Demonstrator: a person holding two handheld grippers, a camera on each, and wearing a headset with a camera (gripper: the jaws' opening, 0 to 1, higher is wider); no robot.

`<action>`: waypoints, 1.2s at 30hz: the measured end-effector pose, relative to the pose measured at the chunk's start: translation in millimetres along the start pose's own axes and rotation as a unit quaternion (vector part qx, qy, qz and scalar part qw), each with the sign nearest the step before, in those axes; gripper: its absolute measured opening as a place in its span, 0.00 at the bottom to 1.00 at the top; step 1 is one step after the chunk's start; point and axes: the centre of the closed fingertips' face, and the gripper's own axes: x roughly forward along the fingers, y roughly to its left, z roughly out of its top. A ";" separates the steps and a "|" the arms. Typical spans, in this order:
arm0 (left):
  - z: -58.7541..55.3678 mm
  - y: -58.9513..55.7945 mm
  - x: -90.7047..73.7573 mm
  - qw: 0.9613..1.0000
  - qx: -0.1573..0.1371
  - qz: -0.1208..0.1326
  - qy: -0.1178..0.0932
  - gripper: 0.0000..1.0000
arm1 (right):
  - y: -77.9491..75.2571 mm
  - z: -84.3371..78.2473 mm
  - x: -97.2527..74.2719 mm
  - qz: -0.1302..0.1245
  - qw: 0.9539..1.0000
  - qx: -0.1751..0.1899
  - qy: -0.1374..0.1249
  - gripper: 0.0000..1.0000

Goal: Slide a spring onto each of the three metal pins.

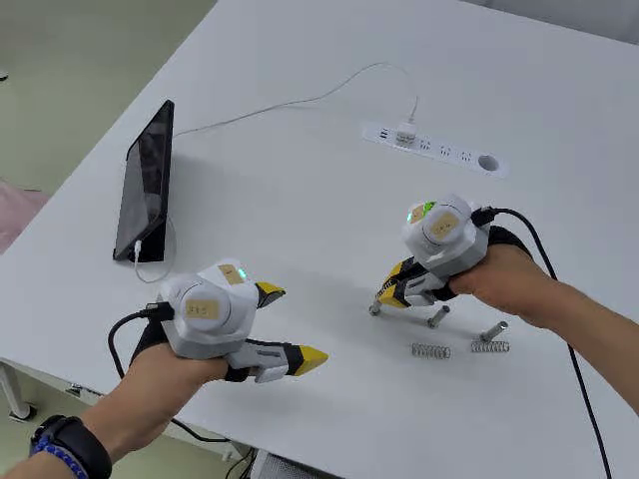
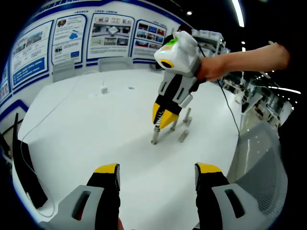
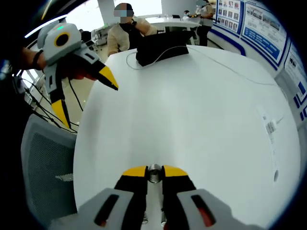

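Head view placed your right gripper (image 1: 392, 291) low over the white table (image 1: 300, 190), with its jaws pointing down at the first pin (image 1: 375, 309). Your left gripper (image 1: 291, 324) hovered well apart at the near left, jaws spread wide with nothing between them. Left gripper view showed the right gripper's yellow tips pinched on a spring (image 2: 157, 127) directly above the first pin's base, which touched the table. How far the coils had passed over the shaft could not be told. Right gripper view showed those jaws drawn nearly together on a small metal end (image 3: 154, 173). A second pin (image 1: 437, 317) and a third pin (image 1: 493, 330) sat just beside your right hand, and whether they stood or leaned could not be told. A loose spring (image 1: 430, 350) and another loose spring (image 1: 489, 346) lay flat near them. The step in hand was judged to be seating the first spring, so about two thirds of the task remained. To do it well, you needed to hold the spring's axis in line with the shaft and press straight along it, since a sideways load would likely tip the unsupported pin or buckle the coils. You also needed a light pinch, as a hard squeeze would bind the coils on the shaft. If the pin rocked, the free left gripper was available to steady its base
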 end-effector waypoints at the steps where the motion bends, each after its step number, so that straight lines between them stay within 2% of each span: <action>1: 0.0 0.3 -0.1 1.000 0.000 0.000 0.000 0.64 | -0.9 0.5 0.9 0.000 1.000 -0.001 0.000 0.13; 13: -2.0 1.7 -0.8 1.000 0.001 0.002 0.002 0.64 | 1.8 -2.6 12.4 0.004 1.000 -0.018 0.017 0.13; 22: 2.2 4.1 -0.4 1.000 0.001 0.005 -0.003 0.65 | 1.5 -8.1 23.1 0.004 0.999 -0.034 0.031 0.13; 36: 1.5 5.9 -1.9 1.000 -0.002 0.009 -0.003 0.65 | 2.1 -16.0 38.6 0.006 0.998 -0.040 0.042 0.13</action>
